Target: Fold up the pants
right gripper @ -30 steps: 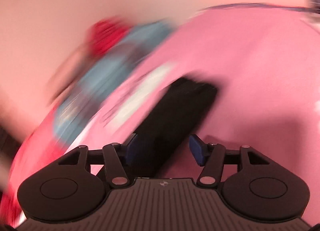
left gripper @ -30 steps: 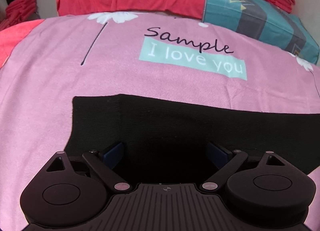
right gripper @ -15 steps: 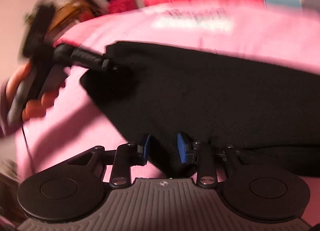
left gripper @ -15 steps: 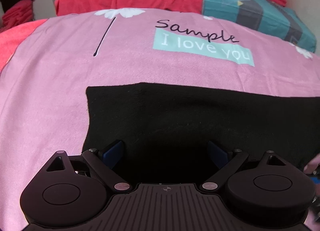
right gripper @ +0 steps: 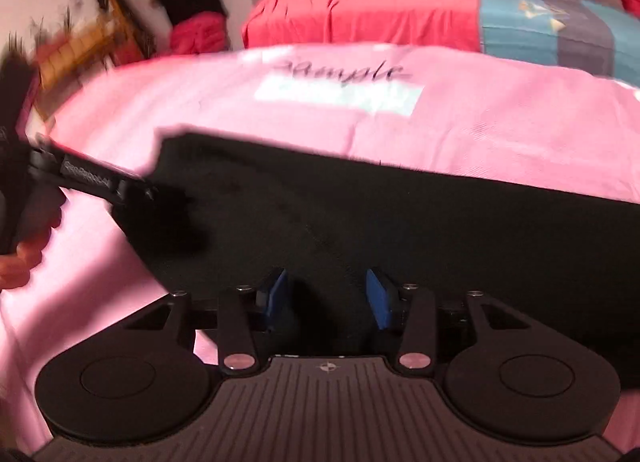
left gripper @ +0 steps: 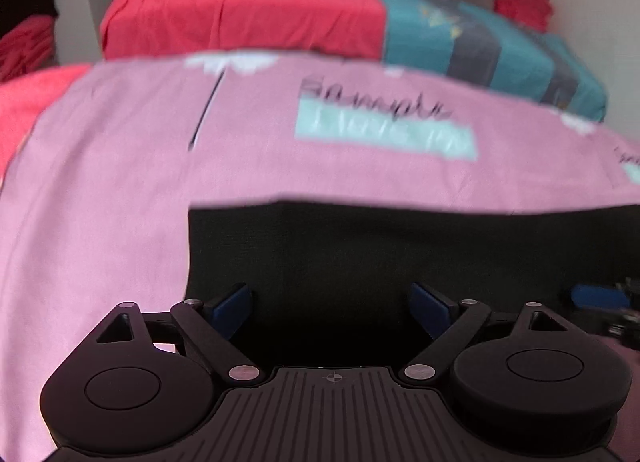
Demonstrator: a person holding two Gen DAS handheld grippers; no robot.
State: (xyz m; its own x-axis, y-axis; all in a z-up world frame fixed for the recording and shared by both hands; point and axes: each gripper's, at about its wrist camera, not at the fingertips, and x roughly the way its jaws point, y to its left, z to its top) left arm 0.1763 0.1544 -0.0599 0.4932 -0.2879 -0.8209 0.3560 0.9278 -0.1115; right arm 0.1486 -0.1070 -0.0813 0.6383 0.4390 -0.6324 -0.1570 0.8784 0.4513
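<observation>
Black pants (left gripper: 400,254) lie flat in a long folded band on the pink printed bedsheet (left gripper: 120,182). My left gripper (left gripper: 332,302) is open, its blue pads wide apart just above the cloth near the pants' left end. In the right wrist view the pants (right gripper: 400,222) stretch from left to right. My right gripper (right gripper: 328,298) sits at their near edge with its jaws opening; black cloth lies between the pads, and they do not press on it. A hand (right gripper: 24,262) holds the left gripper (right gripper: 92,178) at the pants' left end. The right gripper's blue pad (left gripper: 596,296) shows at the right.
Red bedding (left gripper: 240,6) and a teal striped cloth (left gripper: 500,46) are piled at the far side of the bed. Clutter and red fabric (right gripper: 192,34) stand beyond the left corner. Pink sheet (right gripper: 500,122) lies bare past the pants.
The right gripper swung round from a blurred sideways view to the pants' near edge, closed narrower on the cloth, then widened. The left gripper drifted slightly left, still open.
</observation>
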